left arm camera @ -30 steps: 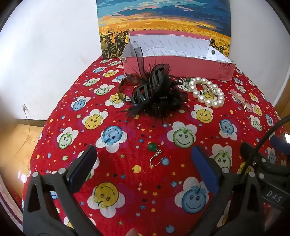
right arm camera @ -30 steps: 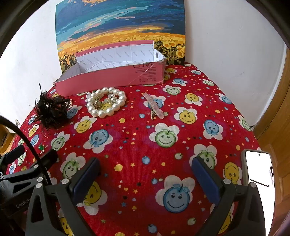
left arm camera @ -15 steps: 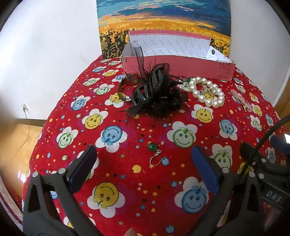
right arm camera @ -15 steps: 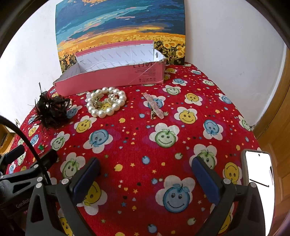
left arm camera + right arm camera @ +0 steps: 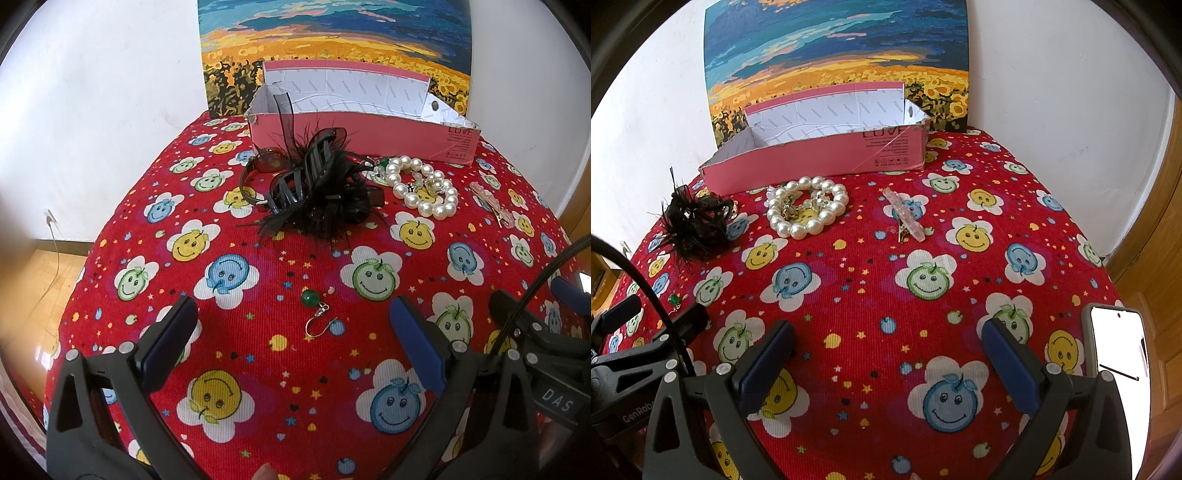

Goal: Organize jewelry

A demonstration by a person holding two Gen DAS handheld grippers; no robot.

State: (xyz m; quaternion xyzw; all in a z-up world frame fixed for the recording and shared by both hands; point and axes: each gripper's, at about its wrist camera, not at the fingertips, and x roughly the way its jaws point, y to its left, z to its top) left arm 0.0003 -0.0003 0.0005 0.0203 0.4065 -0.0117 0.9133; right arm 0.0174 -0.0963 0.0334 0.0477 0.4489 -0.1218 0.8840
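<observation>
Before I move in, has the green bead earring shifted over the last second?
No. In the left wrist view the green bead earring lies where it did, just left of the green smiley flower on the cloth, ahead of the open left tool.

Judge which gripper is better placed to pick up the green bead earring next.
Left, probably. The green bead earring lies just ahead of the open left gripper, nearly centred. The right gripper, also open, sees it far off to its left.

Your left gripper (image 5: 291,343): black frame, dark blue pads (image 5: 168,345), silver screws. Your right gripper (image 5: 886,363) looks the same; a black cable (image 5: 646,291) runs beside it
</observation>
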